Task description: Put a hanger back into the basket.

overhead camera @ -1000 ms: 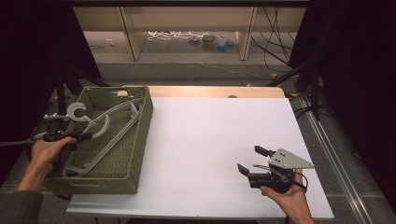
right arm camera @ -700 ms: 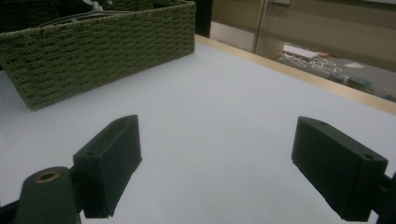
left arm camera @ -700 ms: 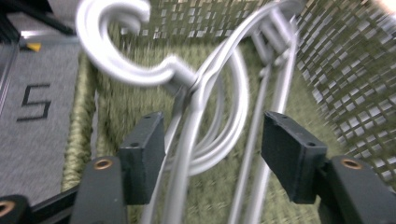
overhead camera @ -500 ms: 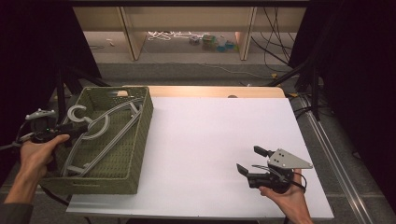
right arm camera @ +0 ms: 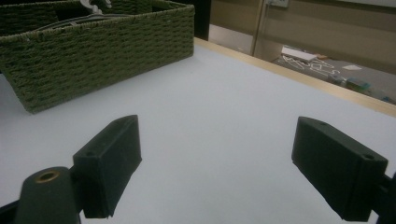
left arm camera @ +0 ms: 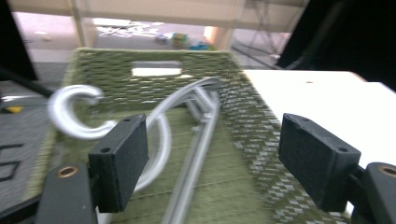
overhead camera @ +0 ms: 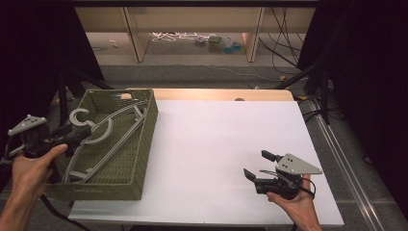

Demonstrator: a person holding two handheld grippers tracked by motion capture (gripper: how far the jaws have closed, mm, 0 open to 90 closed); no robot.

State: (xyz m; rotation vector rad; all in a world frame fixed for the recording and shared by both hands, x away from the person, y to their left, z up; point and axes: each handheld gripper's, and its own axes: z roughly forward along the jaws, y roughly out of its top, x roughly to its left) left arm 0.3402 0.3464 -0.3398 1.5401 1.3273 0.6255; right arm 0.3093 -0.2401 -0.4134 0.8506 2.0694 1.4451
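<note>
Grey plastic hanger (overhead camera: 103,137) is lying inside the green woven basket (overhead camera: 144,144), its hook (left arm camera: 70,109) pointing toward the basket's far-left corner and rising over the rim.

Left gripper (overhead camera: 72,136) is hovering at the basket's left wall near the hook; its jaws have just been opening and are standing spread, nothing pinched between them.

Right gripper (overhead camera: 257,166) is sitting low over the white table (overhead camera: 216,144), well to the right of the basket, jaws spread wide and holding nothing.
</note>
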